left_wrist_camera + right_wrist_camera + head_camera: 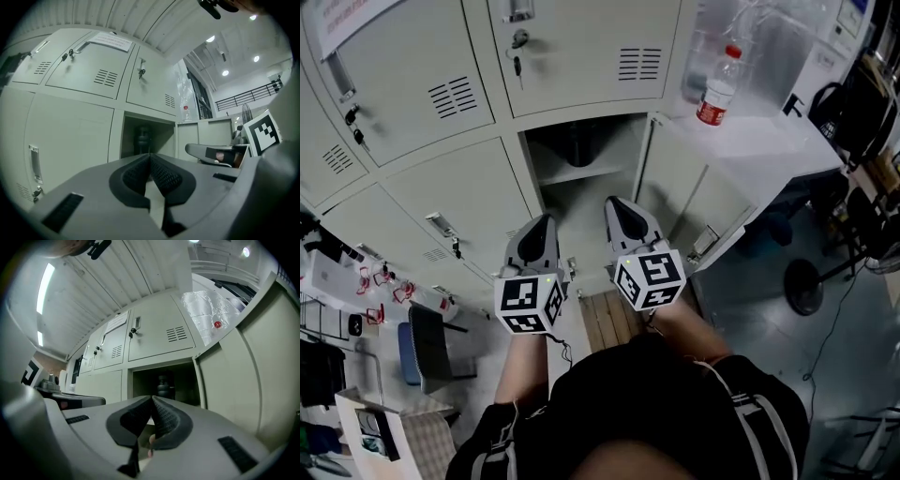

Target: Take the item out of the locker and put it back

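My left tool (546, 220) and right tool (615, 202) are both pressed together, empty, just before the open locker (591, 174); a dark item (579, 142) stands inside it.

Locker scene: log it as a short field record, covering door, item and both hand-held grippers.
locker door: open, swung right
item: dark, upright on the shelf inside, untouched
left hand-held gripper: shut, empty, outside the locker
right hand-held gripper: shut, empty, outside the locker
bottle: red-capped, on the white top at right
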The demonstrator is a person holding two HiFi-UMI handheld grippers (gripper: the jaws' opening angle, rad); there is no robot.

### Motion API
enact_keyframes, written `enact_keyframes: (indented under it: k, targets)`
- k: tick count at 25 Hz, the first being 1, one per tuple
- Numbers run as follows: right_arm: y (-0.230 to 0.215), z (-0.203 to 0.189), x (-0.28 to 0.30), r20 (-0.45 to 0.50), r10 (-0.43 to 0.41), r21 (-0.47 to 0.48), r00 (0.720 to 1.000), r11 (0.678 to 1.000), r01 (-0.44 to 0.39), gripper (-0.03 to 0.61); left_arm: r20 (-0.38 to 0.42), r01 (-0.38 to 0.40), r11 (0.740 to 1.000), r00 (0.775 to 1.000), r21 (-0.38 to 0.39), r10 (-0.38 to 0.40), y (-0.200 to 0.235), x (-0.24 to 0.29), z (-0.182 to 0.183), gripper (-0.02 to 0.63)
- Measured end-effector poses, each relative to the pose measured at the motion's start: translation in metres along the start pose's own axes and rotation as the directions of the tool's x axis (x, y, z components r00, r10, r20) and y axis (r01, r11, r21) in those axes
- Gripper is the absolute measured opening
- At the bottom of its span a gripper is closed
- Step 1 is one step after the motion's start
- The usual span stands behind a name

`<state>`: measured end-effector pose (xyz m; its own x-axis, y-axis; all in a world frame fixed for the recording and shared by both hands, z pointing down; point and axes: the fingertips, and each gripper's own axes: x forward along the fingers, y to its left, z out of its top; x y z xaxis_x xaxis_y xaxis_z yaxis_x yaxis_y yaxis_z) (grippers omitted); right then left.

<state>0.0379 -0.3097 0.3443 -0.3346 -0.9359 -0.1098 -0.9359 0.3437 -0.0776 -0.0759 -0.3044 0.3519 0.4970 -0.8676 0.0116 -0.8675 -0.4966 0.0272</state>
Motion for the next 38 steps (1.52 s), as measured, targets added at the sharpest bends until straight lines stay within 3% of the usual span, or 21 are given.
enact_keyframes:
  k: [10, 11, 12, 13, 16, 19, 25, 38]
  targets:
    - [-0.012, -0.003, 0.020, 0.003, 0.017, 0.010, 1.000, 1.000, -0.017, 0.013, -0.002, -0.003, 1.000, 1.000, 0.009, 0.003, 0.002, 0.019, 0.001, 0.014]
    - [-0.009, -0.002, 0.024, 0.015, 0.042, 0.027, 0.999, 0.999, -0.042, 0.141, 0.001, -0.008, 1.000, 1.000, 0.009, 0.008, 0.003, 0.019, 0.002, 0.014]
    - [-0.006, -0.001, 0.028, 0.028, 0.065, 0.050, 0.997, 0.997, -0.067, 0.312, 0.003, -0.013, 1.000, 1.000, 0.007, 0.013, 0.005, 0.018, 0.002, 0.014]
    - [-0.005, 0.000, 0.032, 0.034, 0.079, 0.069, 0.996, 0.994, -0.081, 0.398, 0.003, -0.021, 1.000, 1.000, 0.004, 0.021, 0.008, 0.018, 0.001, 0.013]
    - [-0.006, -0.001, 0.041, 0.025, 0.066, 0.038, 0.998, 0.997, -0.067, 0.497, -0.006, -0.041, 0.999, 0.999, -0.005, 0.041, 0.014, 0.016, -0.004, 0.013]
    - [-0.003, -0.004, 0.048, 0.018, 0.059, -0.014, 0.998, 0.998, -0.059, 0.511, -0.009, -0.057, 0.998, 0.998, -0.004, 0.057, 0.019, 0.012, -0.006, 0.013]
    - [0.000, -0.009, 0.078, 0.012, 0.077, 0.012, 0.997, 0.997, -0.077, 0.514, -0.011, -0.091, 0.996, 0.996, 0.011, 0.092, 0.026, 0.005, -0.005, 0.014]
    - [-0.037, -0.011, 0.183, -0.071, -0.053, -0.060, 0.996, 0.997, 0.049, 0.541, -0.009, -0.182, 0.983, 0.983, 0.035, 0.182, 0.052, -0.008, -0.001, 0.012]
